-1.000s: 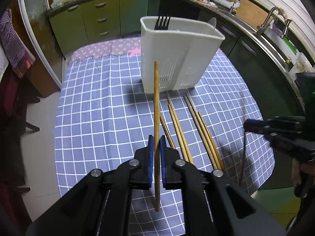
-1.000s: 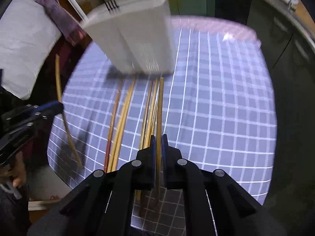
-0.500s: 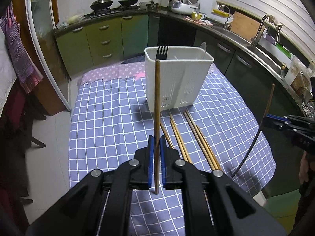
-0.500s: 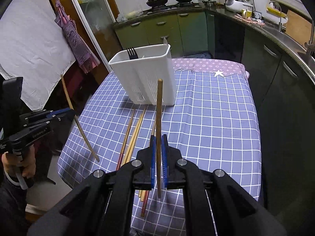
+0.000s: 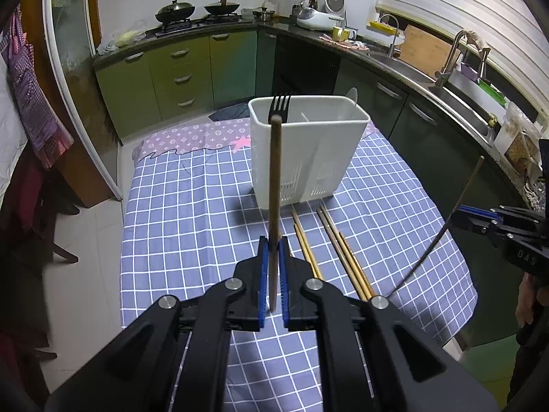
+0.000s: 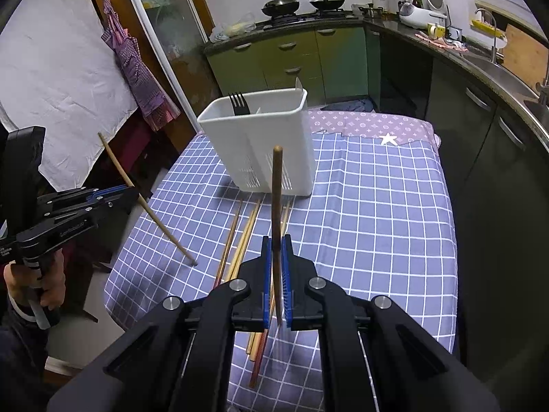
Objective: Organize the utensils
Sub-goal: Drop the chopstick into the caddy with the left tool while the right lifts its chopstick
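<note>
Once both grippers had risen off the checked cloth (image 5: 192,206), left gripper (image 5: 271,267) and right gripper (image 6: 277,267) each clamped one brown wooden chopstick (image 5: 275,185) (image 6: 277,199), ready for the far white slotted plastic caddy (image 5: 308,158).

Two woks (image 5: 195,8) sit above green cabinets (image 5: 178,72), near a faucet (image 5: 453,55).

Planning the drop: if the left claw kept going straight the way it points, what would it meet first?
Probably the white utensil caddy: the left claw, shut on a chopstick, aims at its near wall. Depth is unclear, so the checked tablecloth might come first.
</note>
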`<state>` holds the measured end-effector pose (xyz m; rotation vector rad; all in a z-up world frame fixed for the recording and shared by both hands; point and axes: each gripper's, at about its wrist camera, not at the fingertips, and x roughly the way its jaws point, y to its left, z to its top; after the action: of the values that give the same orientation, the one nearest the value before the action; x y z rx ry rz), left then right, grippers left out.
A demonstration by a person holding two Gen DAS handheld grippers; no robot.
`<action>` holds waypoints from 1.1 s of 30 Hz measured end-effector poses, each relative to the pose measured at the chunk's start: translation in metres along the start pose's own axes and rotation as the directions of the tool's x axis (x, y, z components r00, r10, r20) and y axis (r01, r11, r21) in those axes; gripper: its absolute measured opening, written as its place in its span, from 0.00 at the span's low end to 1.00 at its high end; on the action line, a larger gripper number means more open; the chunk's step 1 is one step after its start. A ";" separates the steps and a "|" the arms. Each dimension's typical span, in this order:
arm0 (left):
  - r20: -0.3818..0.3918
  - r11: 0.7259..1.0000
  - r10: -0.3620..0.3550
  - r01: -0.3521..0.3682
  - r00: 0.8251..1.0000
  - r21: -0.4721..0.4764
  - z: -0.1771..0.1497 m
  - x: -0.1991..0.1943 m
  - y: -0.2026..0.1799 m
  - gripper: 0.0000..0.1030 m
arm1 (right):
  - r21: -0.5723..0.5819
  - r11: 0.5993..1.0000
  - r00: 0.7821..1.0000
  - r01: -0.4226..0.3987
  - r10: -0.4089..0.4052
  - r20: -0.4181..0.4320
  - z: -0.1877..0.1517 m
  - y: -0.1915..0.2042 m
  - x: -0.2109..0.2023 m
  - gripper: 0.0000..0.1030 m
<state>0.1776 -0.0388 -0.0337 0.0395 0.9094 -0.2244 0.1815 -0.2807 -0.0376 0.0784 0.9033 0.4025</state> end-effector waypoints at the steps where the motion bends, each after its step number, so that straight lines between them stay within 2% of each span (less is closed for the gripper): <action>1: 0.001 1.000 -0.001 0.001 1.000 0.002 0.002 0.000 -0.001 0.06 | 0.000 1.000 1.000 -0.001 0.001 0.005 0.002 0.000 -0.001 0.07; 12: 0.042 0.999 -0.013 0.012 0.999 0.033 0.038 -0.015 -0.016 0.06 | -0.033 0.999 0.999 -0.008 0.010 0.053 0.031 0.004 -0.015 0.06; 19: 0.088 0.998 -0.058 0.056 0.994 0.031 0.087 -0.047 -0.020 0.06 | -0.066 0.998 0.997 -0.017 0.022 0.072 0.053 0.010 -0.032 0.06; 27: 0.247 0.999 -0.031 0.027 0.969 0.017 0.156 -0.084 -0.024 0.06 | -0.075 0.997 0.995 -0.024 0.031 0.097 0.067 0.010 -0.044 0.06; 30: 0.272 1.000 0.002 -0.006 0.962 0.016 0.170 -0.080 -0.027 0.06 | -0.072 0.997 0.994 -0.025 0.032 0.100 0.069 0.009 -0.044 0.06; 33: 0.263 0.999 0.034 -0.039 0.964 0.012 0.178 -0.060 -0.029 0.06 | -0.071 0.997 0.994 -0.027 0.034 0.100 0.072 0.007 -0.044 0.06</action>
<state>0.2744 -0.0793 0.1245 0.0417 0.6410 -0.1976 0.2110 -0.2831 0.0415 0.0485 0.7887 0.4537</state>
